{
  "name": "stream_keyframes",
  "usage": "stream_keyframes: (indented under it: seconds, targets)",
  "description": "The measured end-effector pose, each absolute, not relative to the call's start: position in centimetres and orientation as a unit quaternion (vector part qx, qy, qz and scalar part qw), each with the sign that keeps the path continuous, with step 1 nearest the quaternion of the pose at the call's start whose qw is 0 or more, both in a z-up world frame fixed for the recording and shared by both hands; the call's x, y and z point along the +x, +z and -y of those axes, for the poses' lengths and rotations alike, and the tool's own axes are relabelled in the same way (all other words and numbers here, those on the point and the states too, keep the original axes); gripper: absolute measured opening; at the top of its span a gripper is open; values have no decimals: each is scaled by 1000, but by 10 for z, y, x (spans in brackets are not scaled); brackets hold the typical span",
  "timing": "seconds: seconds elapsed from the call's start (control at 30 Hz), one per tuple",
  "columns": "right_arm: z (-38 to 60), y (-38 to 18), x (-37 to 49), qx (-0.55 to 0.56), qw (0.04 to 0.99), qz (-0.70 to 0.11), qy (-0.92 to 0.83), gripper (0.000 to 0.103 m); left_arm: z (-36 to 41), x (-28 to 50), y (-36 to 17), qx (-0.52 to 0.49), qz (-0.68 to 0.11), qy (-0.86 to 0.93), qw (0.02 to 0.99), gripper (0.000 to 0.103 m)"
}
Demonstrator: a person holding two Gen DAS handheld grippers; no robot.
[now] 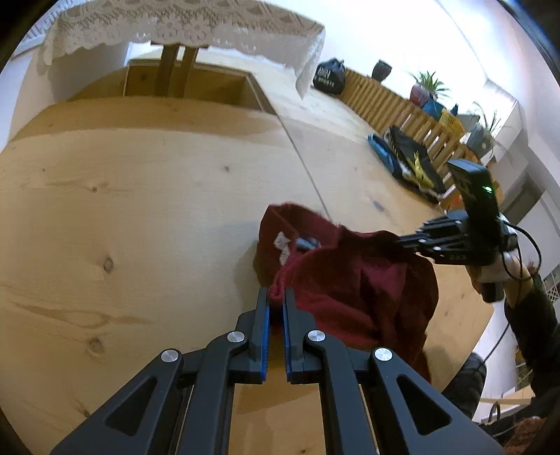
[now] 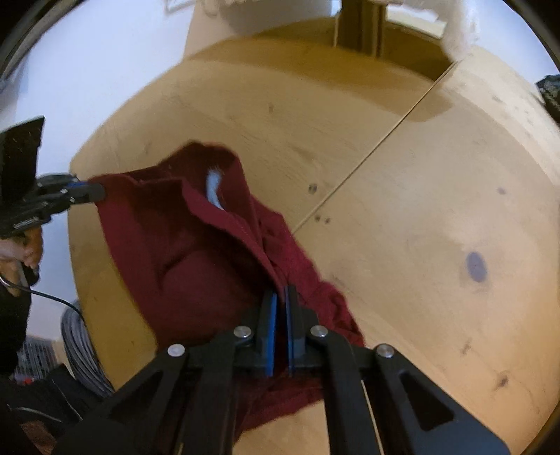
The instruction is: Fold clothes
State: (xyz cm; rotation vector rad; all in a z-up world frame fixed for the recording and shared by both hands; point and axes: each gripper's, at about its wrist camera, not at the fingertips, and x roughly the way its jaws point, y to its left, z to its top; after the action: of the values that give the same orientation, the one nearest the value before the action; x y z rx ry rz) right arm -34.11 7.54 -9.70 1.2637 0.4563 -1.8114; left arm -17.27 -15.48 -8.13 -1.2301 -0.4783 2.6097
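Note:
A dark red garment (image 1: 353,280) hangs between my two grippers above the wooden table (image 1: 140,196). My left gripper (image 1: 276,297) is shut on one bunched edge of it. My right gripper (image 2: 281,297) is shut on another edge. In the right wrist view the garment (image 2: 196,252) shows its inside with a white label (image 2: 213,189), and its lower part rests on the table (image 2: 420,210). The left gripper appears at the left of that view (image 2: 94,190); the right gripper appears at the right of the left wrist view (image 1: 402,241).
A lace-covered table (image 1: 196,24) stands beyond the far edge. A pile of dark and blue clothes (image 1: 406,157) lies at the far right by a wooden slat fence (image 1: 392,101) with plants and bags. A seam (image 2: 367,157) crosses the tabletop.

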Motion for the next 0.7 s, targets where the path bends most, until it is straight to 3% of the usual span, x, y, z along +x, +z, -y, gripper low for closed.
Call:
stream_keyframes:
  seconds: [0.47, 0.6, 0.7]
  targets:
    - [-163, 115, -263, 341, 398, -185, -831, 4, 114, -137, 103, -261, 46, 953, 146, 5]
    - [-175, 145, -240, 321, 373, -219, -842, 4, 97, -124, 132, -246, 9, 956, 159, 6]
    - [-160, 129, -257, 336, 368, -225, -837, 4, 100, -131, 126, -264, 6, 952, 157, 6]
